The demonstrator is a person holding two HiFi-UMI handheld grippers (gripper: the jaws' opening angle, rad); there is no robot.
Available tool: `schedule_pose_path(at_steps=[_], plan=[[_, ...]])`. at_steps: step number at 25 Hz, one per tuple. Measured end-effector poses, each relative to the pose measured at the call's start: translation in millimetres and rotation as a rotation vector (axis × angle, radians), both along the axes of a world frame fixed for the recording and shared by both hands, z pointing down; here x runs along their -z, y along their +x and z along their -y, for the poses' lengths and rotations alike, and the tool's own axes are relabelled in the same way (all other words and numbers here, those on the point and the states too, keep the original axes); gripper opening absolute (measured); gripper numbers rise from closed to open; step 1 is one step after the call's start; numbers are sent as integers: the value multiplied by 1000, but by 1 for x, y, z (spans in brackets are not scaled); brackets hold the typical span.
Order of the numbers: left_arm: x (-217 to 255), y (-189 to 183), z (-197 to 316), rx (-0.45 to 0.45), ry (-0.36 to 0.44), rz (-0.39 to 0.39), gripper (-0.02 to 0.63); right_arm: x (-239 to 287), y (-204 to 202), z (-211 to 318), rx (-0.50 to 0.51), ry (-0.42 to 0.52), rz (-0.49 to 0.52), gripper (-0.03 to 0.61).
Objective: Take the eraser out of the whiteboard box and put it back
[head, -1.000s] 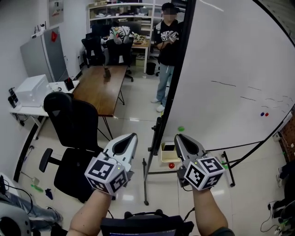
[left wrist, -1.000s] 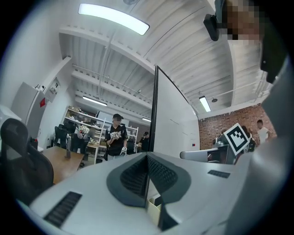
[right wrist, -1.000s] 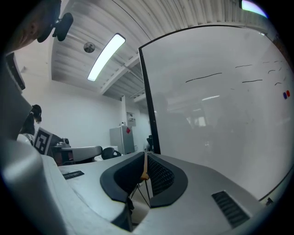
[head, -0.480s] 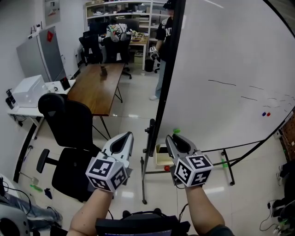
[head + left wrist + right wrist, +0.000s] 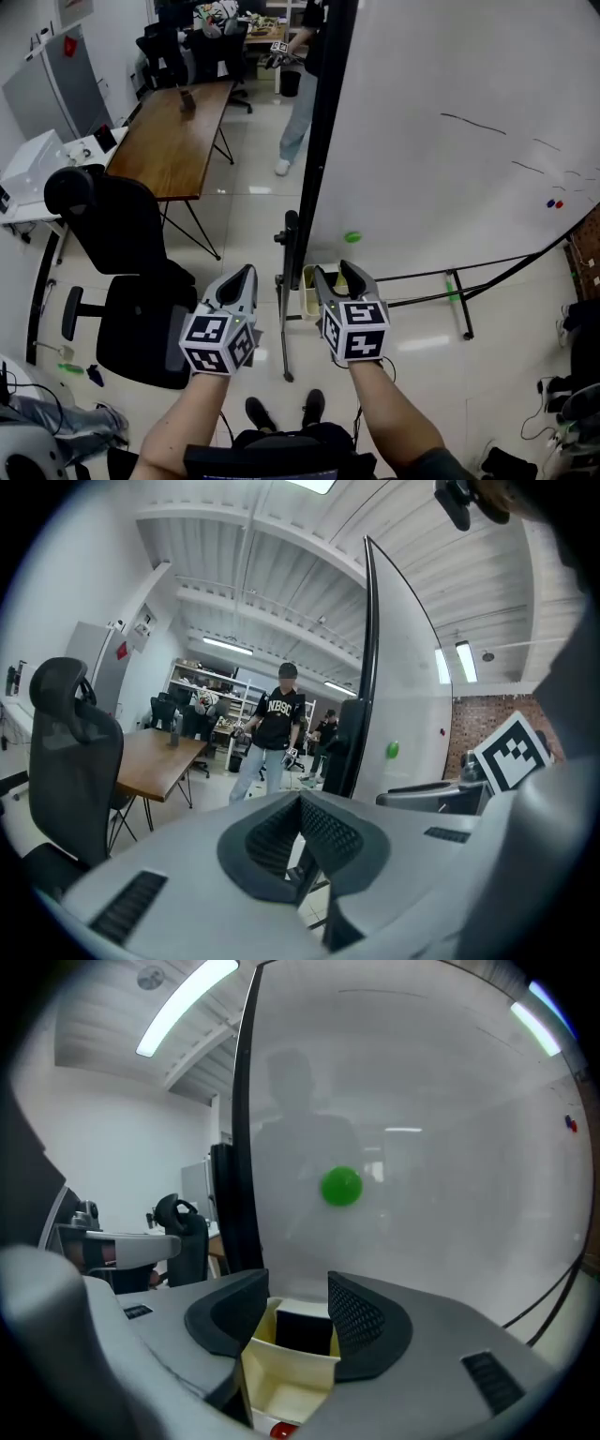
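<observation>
The right gripper has just been opening its jaws; they are standing apart and empty, probably aiming at the black block eraser in the cream plastic box. The left gripper is sitting closed.

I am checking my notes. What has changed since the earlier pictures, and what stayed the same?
The left gripper and the right gripper have come down toward the foot of the whiteboard. The right one now points at the box, and its jaws have just been opening; they grip nothing; the eraser shows in the gap. Unchanged: the eraser in the box; the left gripper shut, empty.
</observation>
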State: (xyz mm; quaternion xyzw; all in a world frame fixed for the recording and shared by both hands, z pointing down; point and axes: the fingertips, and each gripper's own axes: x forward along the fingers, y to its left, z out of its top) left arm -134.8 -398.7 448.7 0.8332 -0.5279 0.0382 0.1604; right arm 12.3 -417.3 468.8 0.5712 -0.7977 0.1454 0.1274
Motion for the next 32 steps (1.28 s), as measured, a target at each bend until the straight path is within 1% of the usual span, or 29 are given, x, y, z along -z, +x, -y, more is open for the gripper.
schedule_pose_path(at_steps=[2, 4, 7, 11, 14, 16, 21, 28, 30, 32], plan=[[-17, 2, 5, 12, -21, 3, 12, -16, -3, 6, -4, -31, -19, 239], [-30, 3, 9, 18, -38, 4, 12, -28, -4, 9, -19, -52, -34, 241], [-44, 4, 13, 18, -55, 1, 14, -42, -2, 12, -42, -88, -46, 276], [-55, 11, 16, 13, -72, -8, 14, -56, 3, 17, -56, -128, -79, 278], [-54, 12, 15, 12, -58, -19, 14, -60, 4, 20, -83, -147, -109, 278], [-54, 13, 14, 8, -49, -23, 14, -60, 5, 21, -92, -150, -118, 278], [-56, 11, 13, 5, -59, -25, 14, -60, 1, 22, -84, -155, -118, 278], [-51, 9, 11, -9, -43, -34, 14, -58, -1, 22, -79, -135, -115, 265], [-44, 9, 9, -18, -39, -27, 14, -53, -1, 21, -72, -123, -102, 264], [-30, 10, 4, -31, -25, -21, 14, -36, 0, 17, -66, -89, -82, 262]])
